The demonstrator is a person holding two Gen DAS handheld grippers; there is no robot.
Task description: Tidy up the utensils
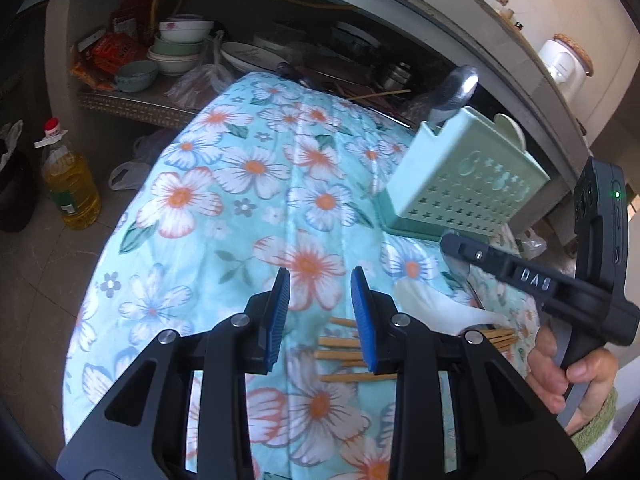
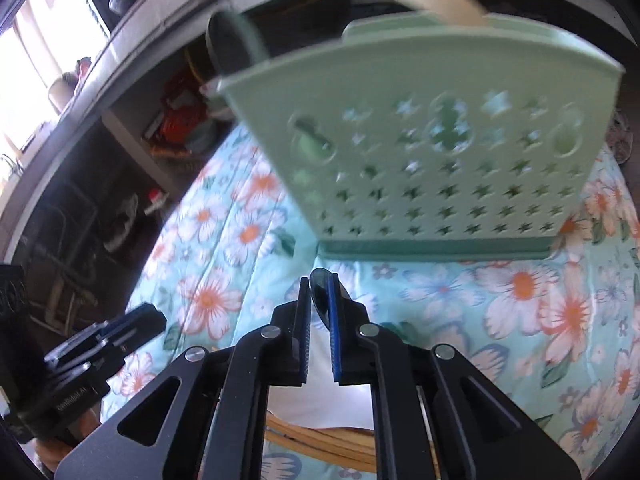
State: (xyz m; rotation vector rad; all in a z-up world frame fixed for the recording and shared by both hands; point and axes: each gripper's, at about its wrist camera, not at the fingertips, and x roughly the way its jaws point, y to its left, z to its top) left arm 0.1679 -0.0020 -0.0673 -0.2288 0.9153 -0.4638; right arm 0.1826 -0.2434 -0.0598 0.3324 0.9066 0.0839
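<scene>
We see a table draped in a floral cloth (image 1: pixel 248 184), with a dark shelf of stacked bowls (image 1: pixel 180 46) behind it and a bottle of oil (image 1: pixel 70 188) on the floor to the left. On the far right part of the cloth stands a green utensil holder (image 1: pixel 464 184) with star-shaped holes; a metal spoon (image 1: pixel 456 92) sticks up from its left end, and a pale utensil tip (image 2: pixel 436 2) rises behind its back wall. Near the front edge lie wooden chopsticks (image 1: pixel 344 344), roughly side by side, with a white ceramic spoon (image 1: pixel 436 304) just to their right. Our left gripper (image 1: pixel 320 312) hovers above the chopsticks, its jaws narrowly parted with nothing between them. Our right gripper (image 2: pixel 319 304) hangs in front of the holder, its jaws nearly together and pinching a thin dark utensil end (image 2: pixel 320 286). A hand (image 1: pixel 568 372) grips its handle.
</scene>
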